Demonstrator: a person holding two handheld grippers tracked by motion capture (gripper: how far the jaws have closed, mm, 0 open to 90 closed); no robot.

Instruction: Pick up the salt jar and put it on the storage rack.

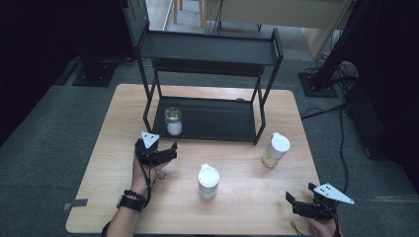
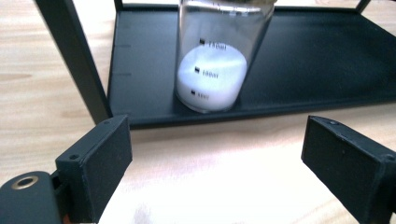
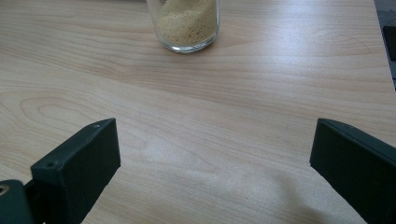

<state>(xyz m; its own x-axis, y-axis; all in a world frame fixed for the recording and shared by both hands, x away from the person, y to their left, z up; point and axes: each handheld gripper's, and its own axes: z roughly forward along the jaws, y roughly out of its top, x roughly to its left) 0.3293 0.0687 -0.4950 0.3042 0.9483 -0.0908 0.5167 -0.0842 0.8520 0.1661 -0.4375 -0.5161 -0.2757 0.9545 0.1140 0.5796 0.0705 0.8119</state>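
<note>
The left gripper is hovering with jaws spread wide and empty, aiming straight ahead at the upright glass jar of white powder, which is standing just beyond on the rack's lower shelf.

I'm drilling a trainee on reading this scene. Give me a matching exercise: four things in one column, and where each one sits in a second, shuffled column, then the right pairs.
Things:
1. jar of white powder
2. jar of yellow grains
3. white-lidded jar
4. right gripper

Places:
A. middle of the table's front half, between the two grippers
B. near the table's front right corner, jaws open
C. on the black rack's bottom shelf, at its left end
D. on the bare table, just right of the rack's front right leg

Pairs: 1-C, 2-D, 3-A, 4-B
</note>
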